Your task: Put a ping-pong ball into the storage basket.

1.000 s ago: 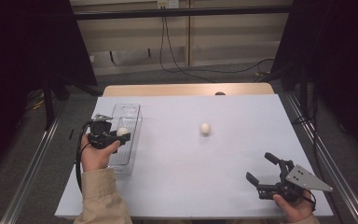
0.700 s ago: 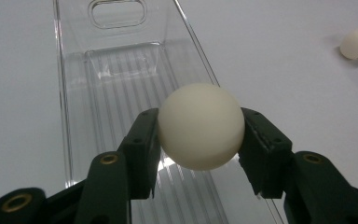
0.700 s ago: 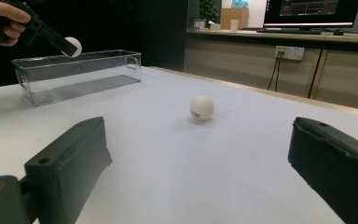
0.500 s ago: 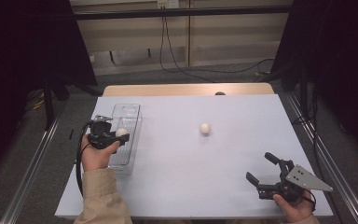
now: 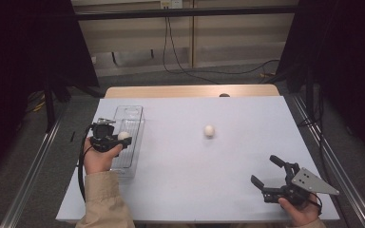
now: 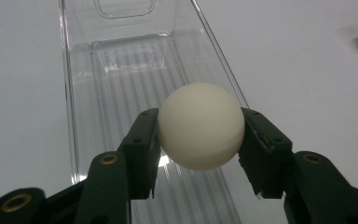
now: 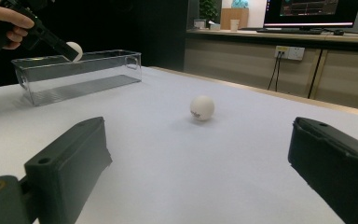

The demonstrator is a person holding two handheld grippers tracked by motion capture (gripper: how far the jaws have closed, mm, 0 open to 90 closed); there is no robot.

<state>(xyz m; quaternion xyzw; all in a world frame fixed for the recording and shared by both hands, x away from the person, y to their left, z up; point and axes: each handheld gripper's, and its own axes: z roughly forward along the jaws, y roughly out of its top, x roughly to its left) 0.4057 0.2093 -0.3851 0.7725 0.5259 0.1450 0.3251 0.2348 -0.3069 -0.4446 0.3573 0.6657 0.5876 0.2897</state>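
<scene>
**Left claw clamped on a ball over the clear bin, right claw gaping at the table's corner**

In the high view, the left gripper (image 5: pixel 116 139) sat at the left of the frame, the person's hand wrapped round it, jaws pinched tight on a cream ball (image 5: pixel 123 136) right above the clear plastic bin (image 5: pixel 129 116). The left gripper view told it best: the held ball (image 6: pixel 200 126) filled the middle of the frame, a black pad pressed flat on each side, and the ribbed floor of the bin (image 6: pixel 116 79) ran away beneath it towards the top of the frame. The ball was off the floor of the bin, carried in the jaws alone.

Lower right in the high view, the right gripper (image 5: pixel 268 172) lay low over the white table (image 5: pixel 180 171), jaws spread wide with nothing between them. A second ball (image 5: pixel 209 130) sat alone on the table, just right of centre, well apart from both grippers. From the right gripper view it showed mid-frame (image 7: pixel 202 108), between the two spread jaws but far beyond them, with the bin (image 7: pixel 81 74) at upper left and the left gripper (image 7: pixel 72 52) holding its ball (image 7: pixel 76 48) at the bin's rim.
</scene>
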